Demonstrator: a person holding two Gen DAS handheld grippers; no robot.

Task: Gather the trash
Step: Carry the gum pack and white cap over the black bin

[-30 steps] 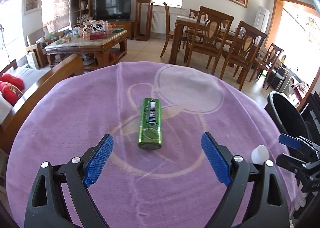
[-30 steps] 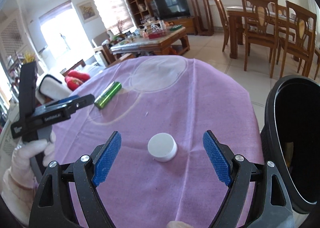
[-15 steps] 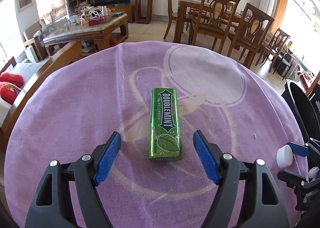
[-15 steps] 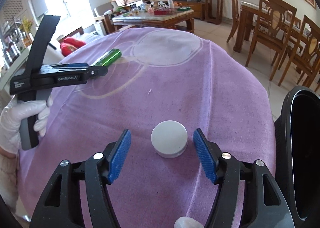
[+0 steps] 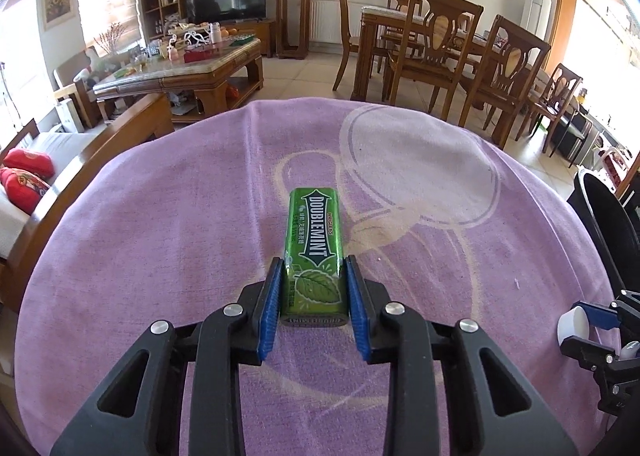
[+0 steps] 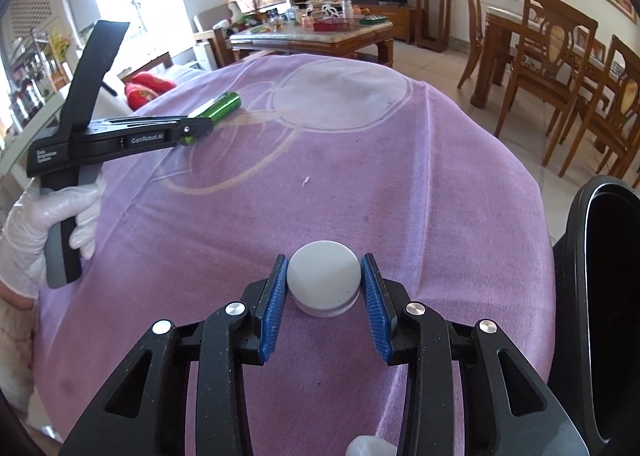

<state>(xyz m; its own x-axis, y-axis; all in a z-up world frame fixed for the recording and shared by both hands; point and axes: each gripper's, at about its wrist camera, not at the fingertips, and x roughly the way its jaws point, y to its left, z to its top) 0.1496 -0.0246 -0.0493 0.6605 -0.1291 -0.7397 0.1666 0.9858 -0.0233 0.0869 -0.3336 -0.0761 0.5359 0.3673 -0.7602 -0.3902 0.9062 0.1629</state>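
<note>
Our left gripper (image 5: 313,288) has just closed on the gum pack (image 5: 316,252), our right gripper (image 6: 323,288) on the white cap (image 6: 323,283); both still sit on the tabletop (image 6: 360,176), the bin (image 6: 608,296) unfed.

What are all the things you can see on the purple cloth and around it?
Gum pack: one, green, lying on the cloth, between the left gripper's pads.
Bottle cap: one, white, on the cloth, between the right gripper's pads.
Cloth: one, purple, covering the table.
Bin: one, black, beside the table's right edge.
Left gripper: black, blue pads, just closed onto the gum pack.
Right gripper: black, blue pads, just closed onto the cap.
Hand: white glove, holding the left gripper.
</note>
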